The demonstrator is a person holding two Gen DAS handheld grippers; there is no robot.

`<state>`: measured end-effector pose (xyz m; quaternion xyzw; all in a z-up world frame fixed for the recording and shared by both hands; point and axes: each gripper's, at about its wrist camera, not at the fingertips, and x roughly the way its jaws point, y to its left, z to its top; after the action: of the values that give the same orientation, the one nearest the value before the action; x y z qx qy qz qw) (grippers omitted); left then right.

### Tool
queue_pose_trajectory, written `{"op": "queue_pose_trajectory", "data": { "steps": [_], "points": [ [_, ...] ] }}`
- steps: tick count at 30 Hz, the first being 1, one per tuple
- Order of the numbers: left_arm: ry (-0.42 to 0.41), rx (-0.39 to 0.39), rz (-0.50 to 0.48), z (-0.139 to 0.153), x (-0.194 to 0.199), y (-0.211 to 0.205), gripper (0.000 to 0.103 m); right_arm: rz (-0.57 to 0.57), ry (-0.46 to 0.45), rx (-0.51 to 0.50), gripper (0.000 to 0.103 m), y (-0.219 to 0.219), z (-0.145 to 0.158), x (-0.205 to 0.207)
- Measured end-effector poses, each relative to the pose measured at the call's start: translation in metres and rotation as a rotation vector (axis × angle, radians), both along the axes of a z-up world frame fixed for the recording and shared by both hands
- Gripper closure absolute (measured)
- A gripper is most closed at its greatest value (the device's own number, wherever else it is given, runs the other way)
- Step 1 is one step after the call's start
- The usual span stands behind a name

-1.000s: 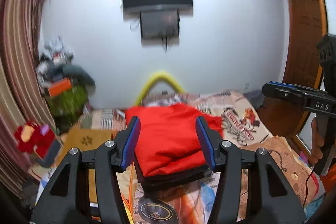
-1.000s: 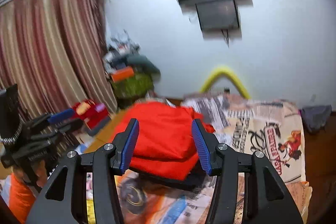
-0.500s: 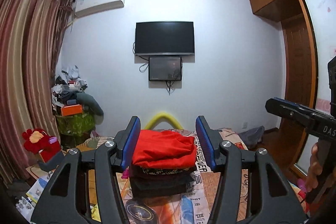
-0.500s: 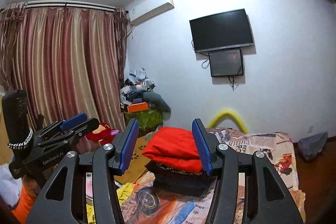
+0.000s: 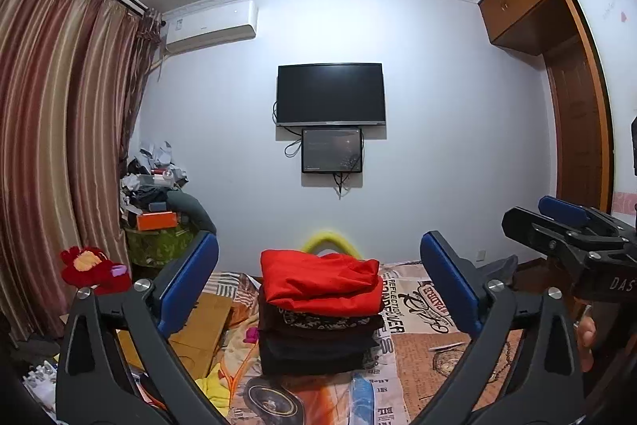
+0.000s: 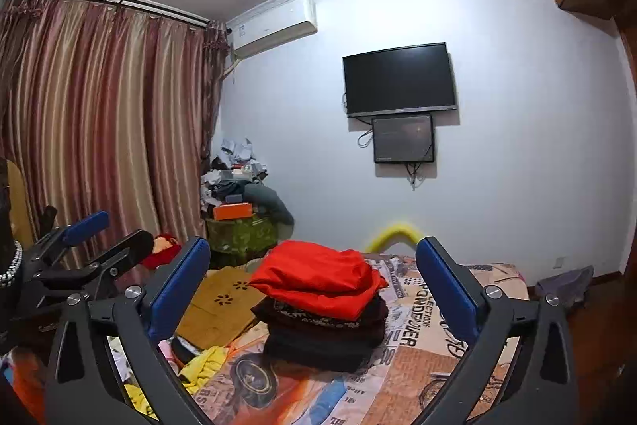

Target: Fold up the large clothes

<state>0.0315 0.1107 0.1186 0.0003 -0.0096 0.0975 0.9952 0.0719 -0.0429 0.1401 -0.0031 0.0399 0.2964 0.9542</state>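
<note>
Both tongs stand wide and empty, jaws opening. The left gripper and right gripper point level at the stack on the bed, straight ahead and apart from both. The red garment lies folded on top, its long side crosswise. Neither hand looks clearly nearer; loose yellow cloth lies low left of the right tongs.

A folded red garment is lying atop a stack of dark folded clothes on the printed bedspread.
</note>
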Motion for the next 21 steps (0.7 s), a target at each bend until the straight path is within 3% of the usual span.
{"op": "queue_pose_trajectory", "data": {
  "steps": [21],
  "points": [
    [0.023, -0.012, -0.005, -0.012, 0.004, 0.002, 0.0, -0.001, 0.041, -0.012, 0.0, -0.009, -0.017, -0.009]
  ]
}}
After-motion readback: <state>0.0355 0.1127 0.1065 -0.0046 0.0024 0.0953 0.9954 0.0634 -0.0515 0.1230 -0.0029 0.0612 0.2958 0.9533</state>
